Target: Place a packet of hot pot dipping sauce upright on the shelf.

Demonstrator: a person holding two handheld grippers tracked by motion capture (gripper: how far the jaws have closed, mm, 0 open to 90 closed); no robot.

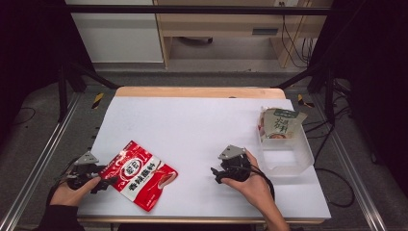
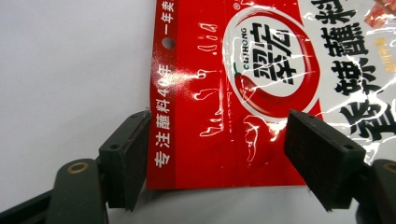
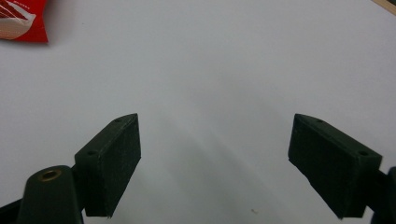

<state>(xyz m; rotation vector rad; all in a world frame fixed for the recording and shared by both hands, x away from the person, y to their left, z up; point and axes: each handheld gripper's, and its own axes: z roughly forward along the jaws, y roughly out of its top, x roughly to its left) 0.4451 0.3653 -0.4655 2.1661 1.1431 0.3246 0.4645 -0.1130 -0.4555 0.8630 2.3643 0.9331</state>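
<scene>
A red and white sauce packet with printed characters lies flat near the table's front left. My left gripper is at its left end. In the left gripper view the packet's end lies between the two pads. One pad stands at the packet's edge and the other over its printed face, with a gap to each, so my left gripper is open. My right gripper rests right of the table's middle. It is open over bare white surface, and a corner of the red packet shows far off.
A clear plastic box stands at the table's right edge. A beige and green packet leans in its far end. The white table sheet stretches between the hands and the far wooden edge.
</scene>
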